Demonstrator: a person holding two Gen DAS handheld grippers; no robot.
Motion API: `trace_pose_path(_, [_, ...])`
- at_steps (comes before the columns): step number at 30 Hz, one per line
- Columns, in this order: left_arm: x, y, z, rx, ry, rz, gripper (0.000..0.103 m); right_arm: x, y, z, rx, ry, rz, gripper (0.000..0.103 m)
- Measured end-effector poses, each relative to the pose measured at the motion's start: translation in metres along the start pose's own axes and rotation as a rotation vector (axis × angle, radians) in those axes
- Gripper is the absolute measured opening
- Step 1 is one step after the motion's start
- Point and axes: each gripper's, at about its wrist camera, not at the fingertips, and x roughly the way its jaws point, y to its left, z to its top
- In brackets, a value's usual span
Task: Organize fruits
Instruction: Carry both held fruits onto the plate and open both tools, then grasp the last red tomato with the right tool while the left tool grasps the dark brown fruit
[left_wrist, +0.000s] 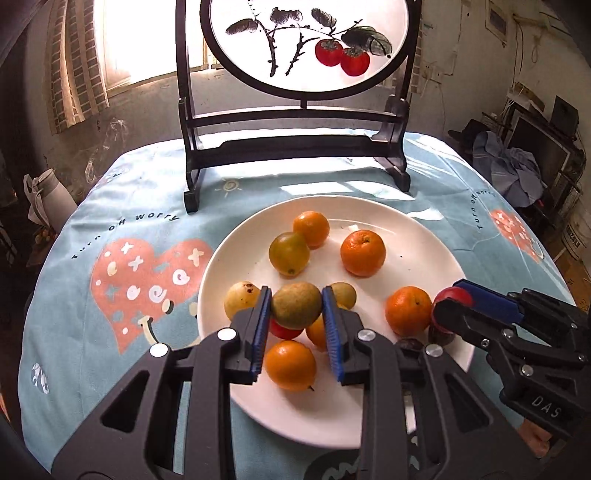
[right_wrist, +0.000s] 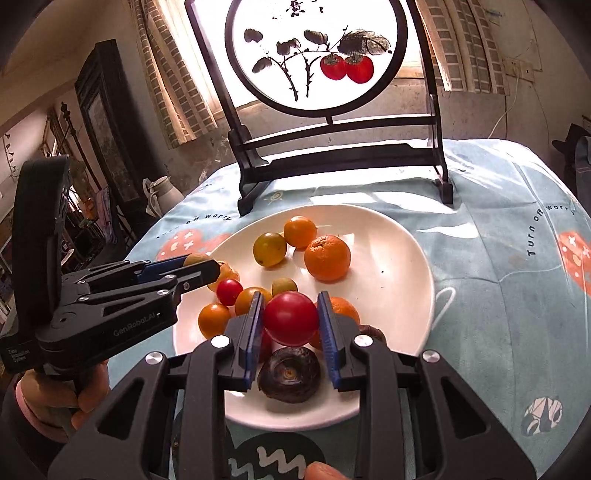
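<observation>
The left tongs (left_wrist: 295, 306) are clenched on a greenish-brown fruit (left_wrist: 296, 305), held between the blue pads above the near left part of the white plate (left_wrist: 424, 243). The right tongs (right_wrist: 291, 321) are clenched on a red fruit (right_wrist: 290, 318), raised above the plate's near edge.

Under and around the left tongs lie crowded pieces: a small red fruit (left_wrist: 282, 330) directly beneath the held one, an orange one (left_wrist: 290, 364) nearer the camera, a pale yellow fruit with dark spots (left_wrist: 242, 298) just beside the left pad, and a small green one (left_wrist: 345, 294) behind the right pad. A dark brown, ridged fruit (right_wrist: 289, 373) sits just below the right tongs, with an orange mandarin (right_wrist: 344, 309) close behind the right pad. Farther back on the plate stand a yellow-green fruit (left_wrist: 289, 254) touching a small orange one (left_wrist: 311, 228), and a larger mandarin (left_wrist: 362, 253) a little apart from them.

The plate rests on a counter covered with a light blue cloth (left_wrist: 122, 192) printed with pink hearts and the words "Turn off worry". Behind the plate stands a dark wooden frame (left_wrist: 295, 144) holding a round translucent screen painted with red persimmons (left_wrist: 341, 57). Beyond it, a bright window with brick-patterned curtains (left_wrist: 74, 74), a worn wall, and a white jug (right_wrist: 159, 194) off the counter's left side.
</observation>
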Motion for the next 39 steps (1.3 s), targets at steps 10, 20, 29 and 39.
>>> trace_pose_path(10, [0.024, 0.005, 0.008, -0.010, 0.022, 0.036, 0.029, 0.020, -0.005, 0.002, 0.003, 0.022, 0.035, 0.031])
trace_pose_path(20, [-0.041, 0.009, -0.005, -0.014, -0.054, 0.139, 0.096, -0.039, 0.012, -0.004, -0.004, -0.025, 0.095, 0.041])
trace_pose_path(29, [-0.095, 0.029, -0.104, -0.160, -0.055, 0.108, 0.101, -0.073, 0.049, -0.082, -0.138, 0.055, 0.093, 0.047])
trace_pose_path(39, [-0.090, 0.043, -0.134, -0.240, -0.035, 0.206, 0.101, -0.064, 0.082, -0.129, -0.245, 0.170, 0.103, 0.048])
